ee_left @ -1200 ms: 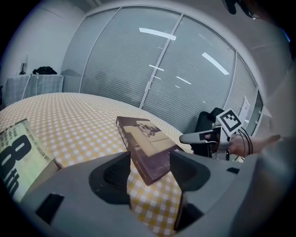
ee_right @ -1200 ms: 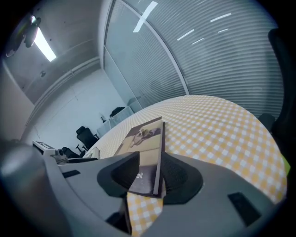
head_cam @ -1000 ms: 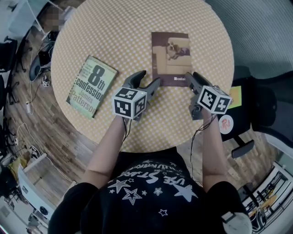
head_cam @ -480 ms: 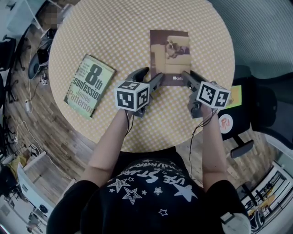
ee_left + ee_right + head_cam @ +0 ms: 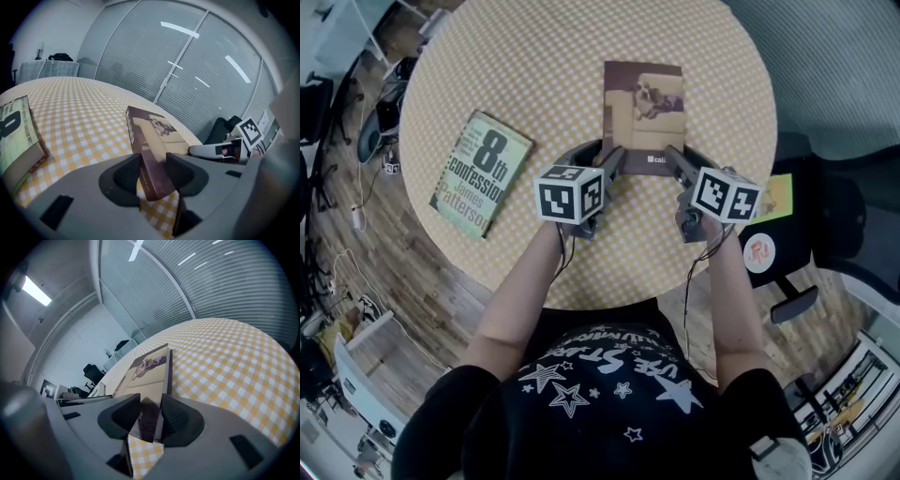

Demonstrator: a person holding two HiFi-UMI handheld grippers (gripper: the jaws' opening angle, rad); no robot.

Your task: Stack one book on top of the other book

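A brown book with a dog picture [image 5: 643, 117] lies at the far middle of the round table. A green paperback [image 5: 481, 175] lies apart to its left, also seen in the left gripper view [image 5: 16, 136]. My left gripper [image 5: 607, 161] holds the brown book's near left corner [image 5: 150, 140]. Its jaws have just been closing, and both pads press the corner [image 5: 153, 171]. My right gripper [image 5: 675, 161] has also just closed a little, onto the near right corner [image 5: 145, 373], with its pads [image 5: 151, 414] against the cover and pages.
The table wears a yellow checked cloth [image 5: 534, 56] and its near edge runs just under my forearms. A dark office chair [image 5: 834, 216] stands to the right. A wooden crate [image 5: 370, 361] and cables lie on the plank floor at left.
Both grippers have moved forward onto the brown book's near corners. The left jaws have narrowed from wide open onto its corner, and the right jaws have closed slightly. The green book has not moved.
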